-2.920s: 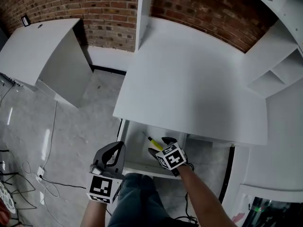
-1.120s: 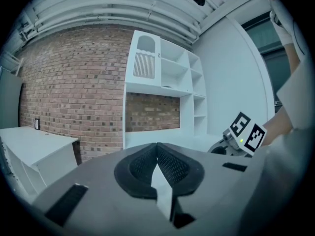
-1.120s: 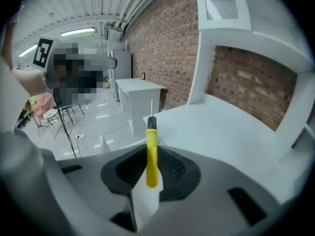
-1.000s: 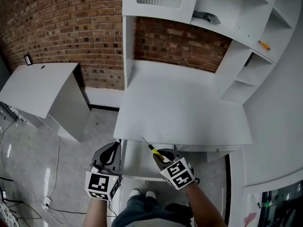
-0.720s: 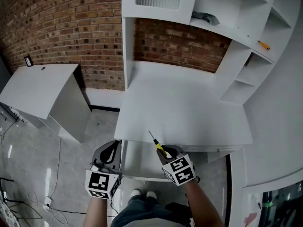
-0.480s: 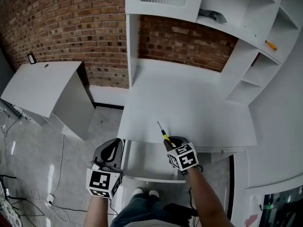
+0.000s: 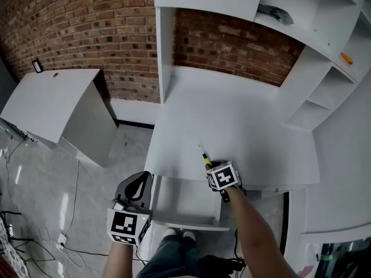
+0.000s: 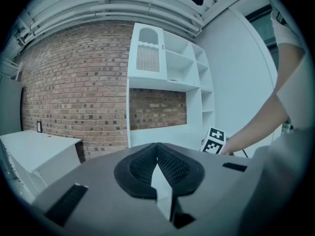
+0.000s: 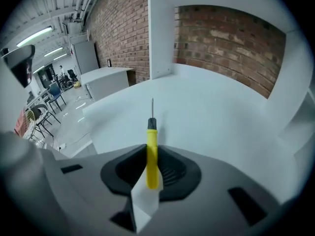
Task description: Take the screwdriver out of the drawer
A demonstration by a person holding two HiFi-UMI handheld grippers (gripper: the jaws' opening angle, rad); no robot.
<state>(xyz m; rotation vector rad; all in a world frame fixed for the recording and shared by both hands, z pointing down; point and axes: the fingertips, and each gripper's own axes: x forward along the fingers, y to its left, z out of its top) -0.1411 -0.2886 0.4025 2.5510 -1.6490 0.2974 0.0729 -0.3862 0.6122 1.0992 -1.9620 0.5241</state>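
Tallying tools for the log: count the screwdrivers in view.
2. A yellow-handled screwdriver sits clamped in the right gripper above the desk; a small orange one, seemingly, lies on the upper-right shelf. The drawer is partly hidden.

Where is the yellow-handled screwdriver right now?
Head view, centre: the yellow-handled screwdriver is clamped in the right gripper, pointing out over the front edge of the white desk, just beyond the open white drawer.
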